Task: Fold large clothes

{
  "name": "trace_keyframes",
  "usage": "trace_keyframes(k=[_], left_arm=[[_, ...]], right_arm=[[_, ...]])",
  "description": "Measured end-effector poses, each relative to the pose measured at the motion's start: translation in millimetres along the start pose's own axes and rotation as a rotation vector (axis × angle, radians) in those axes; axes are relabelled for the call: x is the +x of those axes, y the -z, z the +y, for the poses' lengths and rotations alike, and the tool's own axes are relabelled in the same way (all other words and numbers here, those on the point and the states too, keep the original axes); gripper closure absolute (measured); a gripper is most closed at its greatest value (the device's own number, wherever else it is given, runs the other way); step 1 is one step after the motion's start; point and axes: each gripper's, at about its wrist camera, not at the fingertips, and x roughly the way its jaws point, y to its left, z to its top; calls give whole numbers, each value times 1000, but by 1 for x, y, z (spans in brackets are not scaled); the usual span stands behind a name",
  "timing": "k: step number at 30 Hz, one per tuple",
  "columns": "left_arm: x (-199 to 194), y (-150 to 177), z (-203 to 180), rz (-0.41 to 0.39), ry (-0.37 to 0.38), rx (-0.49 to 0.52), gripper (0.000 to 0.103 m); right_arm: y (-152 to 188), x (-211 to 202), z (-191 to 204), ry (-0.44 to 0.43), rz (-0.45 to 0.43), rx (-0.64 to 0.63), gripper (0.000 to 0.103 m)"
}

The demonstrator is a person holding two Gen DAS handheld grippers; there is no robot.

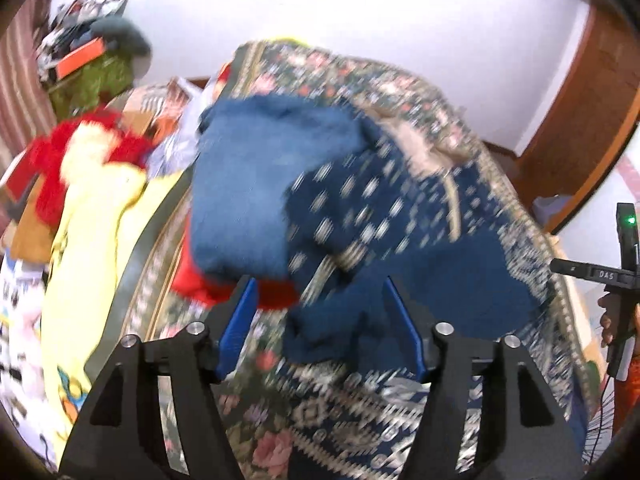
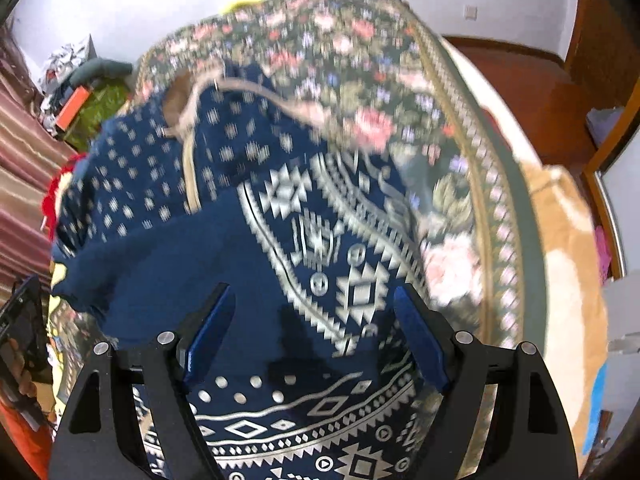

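Left gripper (image 1: 320, 322): blue fingers (image 1: 240, 320) spread wide, nothing clamped between them; poised above the near folds of the navy garment, contact with the cloth impossible to judge through the blur.
Right gripper (image 2: 314, 330): blue fingers (image 2: 420, 340) likewise parted and gripping nothing, set over the garment's printed border.
Navy garment (image 2: 224, 208): large, dark blue, small pale motifs on the upper part and bold white geometric bands along the near edge; spread in loose folds across the middle of the bed, with a tan trim (image 2: 190, 168) running down it.
Blue folded cloth (image 1: 244, 184): plain, lighter blue, lying beside the navy garment on its left and partly overlapped by it.
Red cloth (image 1: 224, 284): peeking from under the blue folded cloth, just ahead of the left gripper's left finger.
Yellow cloth (image 1: 92, 248): stretched along the left side of the bed, well apart from both grippers.
Red and cream fluffy item (image 1: 80, 152): beyond the yellow cloth, at far left.
Floral bedspread (image 2: 360, 92): dark ground, pink flowers, patterned border; covers the bed under everything.
Clutter pile (image 1: 88, 36): boxes and fabric stacked in the far left corner.
Room: white wall (image 1: 360, 8) behind the bed, striped curtain (image 2: 20, 168) at left, wooden door frame (image 1: 592, 112) at right.
Sharpness: both views smeared by motion, fine detail unreadable.
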Motion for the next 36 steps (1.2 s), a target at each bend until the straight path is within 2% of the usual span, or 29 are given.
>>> trace_keyframes(k=[8,14,17,20,26,31,36], left_arm=[[18,-76,-44,-35,66,97,38],[55,-115,-73,-6,80,169,38],[81,-131,-81,30,83,181,38],[108,-148,-85,52,49,198,38],[162,-177,-84,116,14,161,38],[202,-186,-81,162,-9,129,38],[234,-190,-84,191,-84,173,38]], right_arm=[[-48,-30,22,-10,-120,-51,24],[-89,-26,41,-24,-164,-85,24],[-106,-9,45,-35,-144,-79,24],[-121,12,46,-35,-111,-70,24],[-143,62,47,-49,-32,-30,24],[-160,103,51,-45,25,-9,24],[-170,137,57,-15,69,-12,24]])
